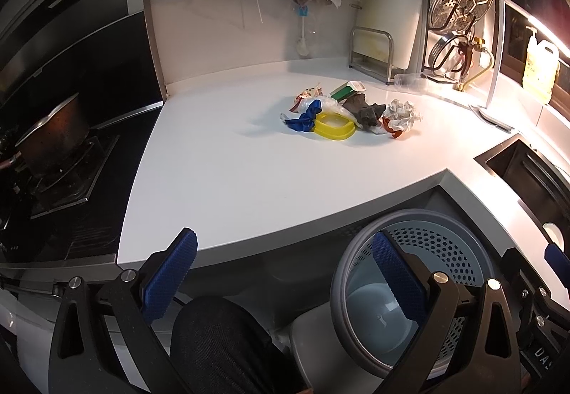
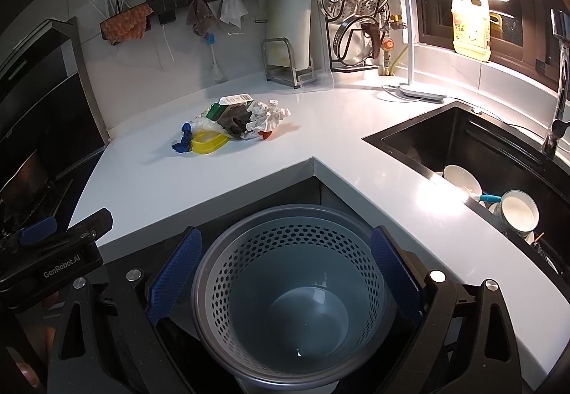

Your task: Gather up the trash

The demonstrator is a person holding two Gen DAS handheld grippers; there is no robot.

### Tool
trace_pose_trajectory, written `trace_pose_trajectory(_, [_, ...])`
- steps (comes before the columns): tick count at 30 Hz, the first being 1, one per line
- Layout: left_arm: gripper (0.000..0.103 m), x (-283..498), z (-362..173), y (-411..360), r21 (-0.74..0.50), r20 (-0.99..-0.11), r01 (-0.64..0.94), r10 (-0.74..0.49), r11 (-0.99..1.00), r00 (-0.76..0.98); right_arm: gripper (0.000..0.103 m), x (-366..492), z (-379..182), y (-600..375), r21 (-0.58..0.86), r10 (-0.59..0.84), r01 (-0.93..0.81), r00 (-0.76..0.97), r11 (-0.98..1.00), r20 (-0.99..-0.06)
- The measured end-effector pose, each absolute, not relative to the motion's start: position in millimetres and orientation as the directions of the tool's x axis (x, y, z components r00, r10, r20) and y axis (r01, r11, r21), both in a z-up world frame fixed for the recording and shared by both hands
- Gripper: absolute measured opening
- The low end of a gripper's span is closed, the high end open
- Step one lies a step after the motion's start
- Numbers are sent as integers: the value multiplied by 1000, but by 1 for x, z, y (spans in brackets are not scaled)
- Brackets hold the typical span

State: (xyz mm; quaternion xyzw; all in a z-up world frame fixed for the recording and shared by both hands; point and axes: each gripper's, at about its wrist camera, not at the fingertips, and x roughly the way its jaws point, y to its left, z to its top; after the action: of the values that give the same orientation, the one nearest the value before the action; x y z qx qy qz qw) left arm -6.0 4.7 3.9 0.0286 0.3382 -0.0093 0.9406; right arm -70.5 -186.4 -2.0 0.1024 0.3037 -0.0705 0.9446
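Centrally on the white countertop (image 1: 221, 162) lies a small heap of mixed rubbish (image 1: 352, 112): crumpled paper, clear film, blue scrap, yellow plastic ring. Probably light, soft and crushable; best pinched at a raised fold. Left gripper (image 1: 285, 283) and right gripper (image 2: 285, 276), both wide open and empty, hang well short of it, above the grey perforated bin (image 2: 295, 272).

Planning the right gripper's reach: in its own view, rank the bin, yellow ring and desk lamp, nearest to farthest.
1. Bin, directly below the open right gripper.
2. Yellow ring, on the counter ahead, left.
3. Desk lamp, at the back, right.
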Motion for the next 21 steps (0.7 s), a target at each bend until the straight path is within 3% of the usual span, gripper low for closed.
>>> trace_pose_trajectory(21, [97,-7,5,6,50,-634,34,6,998,774,91,-71,-2,-184,152,-70,193,808,969,-586])
